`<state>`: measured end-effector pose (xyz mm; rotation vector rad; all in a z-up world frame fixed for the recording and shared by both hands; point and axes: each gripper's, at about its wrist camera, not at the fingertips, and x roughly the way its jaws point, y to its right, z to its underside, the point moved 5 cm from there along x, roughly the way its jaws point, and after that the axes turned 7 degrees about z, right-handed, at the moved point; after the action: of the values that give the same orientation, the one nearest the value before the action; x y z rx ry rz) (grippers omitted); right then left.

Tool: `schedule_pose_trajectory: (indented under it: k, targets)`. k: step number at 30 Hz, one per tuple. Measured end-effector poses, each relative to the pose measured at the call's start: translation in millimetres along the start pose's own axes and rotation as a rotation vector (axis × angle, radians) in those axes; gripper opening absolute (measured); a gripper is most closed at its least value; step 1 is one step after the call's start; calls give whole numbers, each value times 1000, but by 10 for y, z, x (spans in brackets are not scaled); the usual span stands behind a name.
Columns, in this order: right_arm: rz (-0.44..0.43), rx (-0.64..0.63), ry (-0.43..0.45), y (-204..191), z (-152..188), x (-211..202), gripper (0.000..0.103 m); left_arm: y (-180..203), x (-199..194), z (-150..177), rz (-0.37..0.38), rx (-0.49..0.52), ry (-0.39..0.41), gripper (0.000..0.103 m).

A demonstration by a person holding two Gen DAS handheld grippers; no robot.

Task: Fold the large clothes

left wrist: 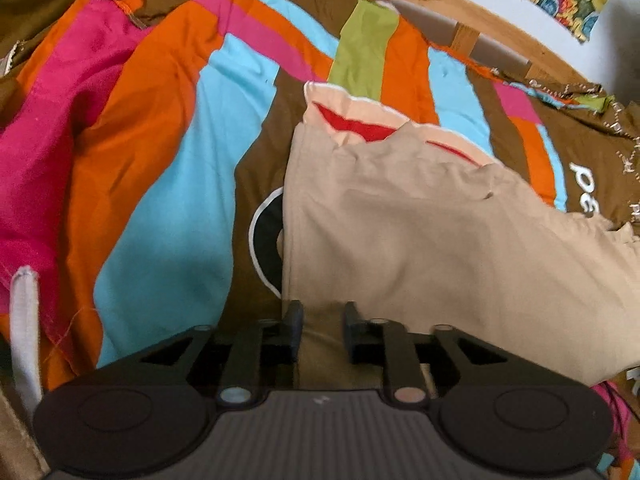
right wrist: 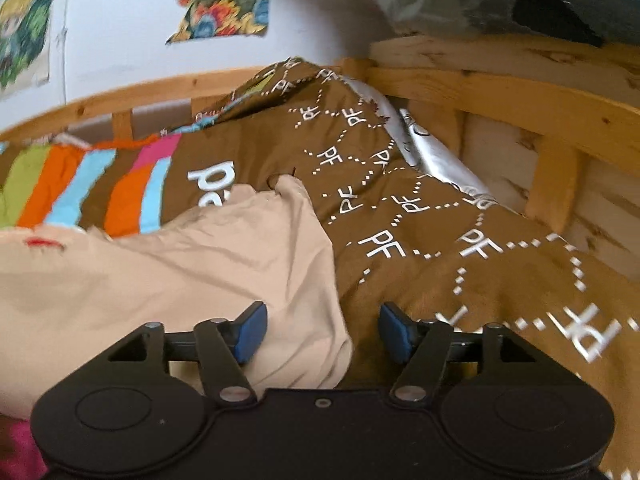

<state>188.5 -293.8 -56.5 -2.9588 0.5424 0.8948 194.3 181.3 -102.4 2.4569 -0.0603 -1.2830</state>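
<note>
The beige garment [left wrist: 420, 232] is laid on the striped bedspread [left wrist: 160, 160] of a wooden-framed bed [right wrist: 520, 92], partly folded, with a peach and red printed layer exposed at its far end. The fabric is judged light, soft and limp, so creasing and sagging are to be expected; hold is best taken at the near edge and corners. Its long axis is seen to run away from the cameras towards the far rail. The left hand-held gripper [left wrist: 322, 326] is nearly closed, with a fold of beige cloth between its fingers. The right hand-held gripper [right wrist: 322, 332] is spread wide over the near right edge, nothing gripped
</note>
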Motion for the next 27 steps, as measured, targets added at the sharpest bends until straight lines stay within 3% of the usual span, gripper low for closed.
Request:
schedule_pose_trajectory:
  k: [2,4,8,10,13,16,19,22,24,27]
  targets:
    - [-35,41,-9,-11,-34,-116,80,28,-52,-9,5,6,16,50]
    - [-86,71,-43,-56,-60,-198,82,57,-95,-19,15,11,29,60]
    - [-182,122,-133,-161,-53,-287,90,81,-196,-2,34,-9,43,94]
    - [-240,174,-189,-187,-14,-305,94,86,-267,26,63,-39,49,99]
    - [-280,261,-276,-176,48,-210,97,117,-349,117,115,-113,22,102]
    - [-262,369,-363,-105,105,-72,97,176,-352,233,254,-194,-40,102]
    - [-241,403,-352,-30,86,-6,97,166,-199,320,412,-325,-123,102]
    - [-204,464,-322,87,35,90,95,47,51,379,418,-424,-169,102]
    - [-177,565,-332,188,60,196,88,-91,172,396,396,-515,-145,99]
    - [-162,706,-351,312,130,296,60,-234,204,404,395,-634,-105,81]
